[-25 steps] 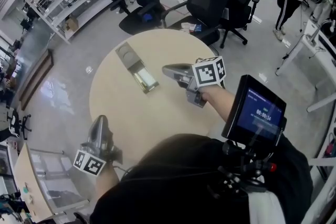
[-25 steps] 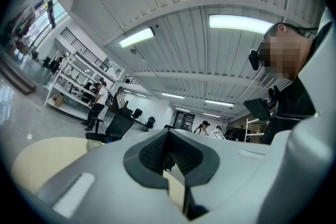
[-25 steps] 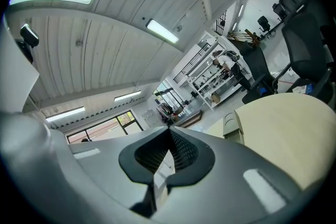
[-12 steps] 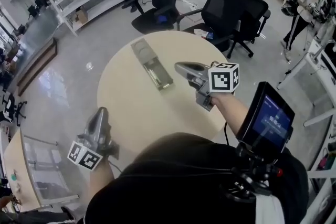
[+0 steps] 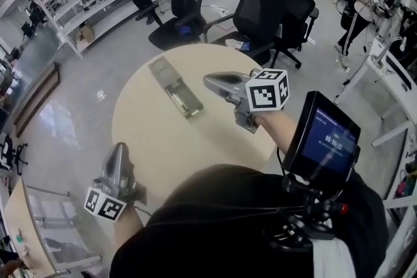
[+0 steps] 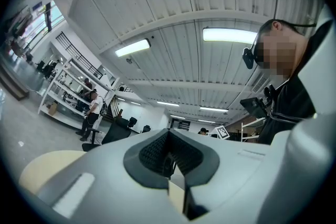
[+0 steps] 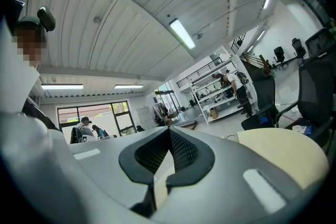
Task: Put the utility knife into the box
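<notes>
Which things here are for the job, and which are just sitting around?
For the job: box, round table under it, left tool and right tool (both shut, empty). The knife I can't make out.
Just sitting around: office chairs, shelves, the person's chest screen.

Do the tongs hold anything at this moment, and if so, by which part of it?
Nothing is held. The left tongs and the right tongs are both shut, with nothing between their pads.

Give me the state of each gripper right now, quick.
Left gripper: closed, holding nothing.
Right gripper: closed, holding nothing.
</notes>
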Motion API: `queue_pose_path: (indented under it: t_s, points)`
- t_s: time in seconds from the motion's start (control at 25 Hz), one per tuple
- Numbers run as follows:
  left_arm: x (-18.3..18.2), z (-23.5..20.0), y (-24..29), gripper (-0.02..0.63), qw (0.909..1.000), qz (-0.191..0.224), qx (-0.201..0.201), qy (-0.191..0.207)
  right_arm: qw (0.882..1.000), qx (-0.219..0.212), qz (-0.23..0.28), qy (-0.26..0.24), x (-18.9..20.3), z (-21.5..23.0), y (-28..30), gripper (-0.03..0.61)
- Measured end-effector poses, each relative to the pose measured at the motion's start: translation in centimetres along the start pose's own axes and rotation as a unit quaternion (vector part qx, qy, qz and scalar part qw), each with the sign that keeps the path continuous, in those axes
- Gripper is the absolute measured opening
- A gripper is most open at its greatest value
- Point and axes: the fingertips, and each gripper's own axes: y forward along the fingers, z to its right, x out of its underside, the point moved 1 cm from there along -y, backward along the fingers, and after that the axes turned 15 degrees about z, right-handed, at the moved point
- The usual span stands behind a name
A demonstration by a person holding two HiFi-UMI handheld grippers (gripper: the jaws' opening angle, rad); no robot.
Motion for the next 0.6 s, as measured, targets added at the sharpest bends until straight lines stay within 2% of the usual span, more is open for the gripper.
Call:
queue_pose_path:
  t_s: [0.6]
  points:
    - [0.8, 0.2, 0.4, -0.003, 0.9999, -0.005, -0.010, 0.003, 1.000, -0.009, -0.004, 0.007, 0.6, 1.1, 0.1, 0.012]
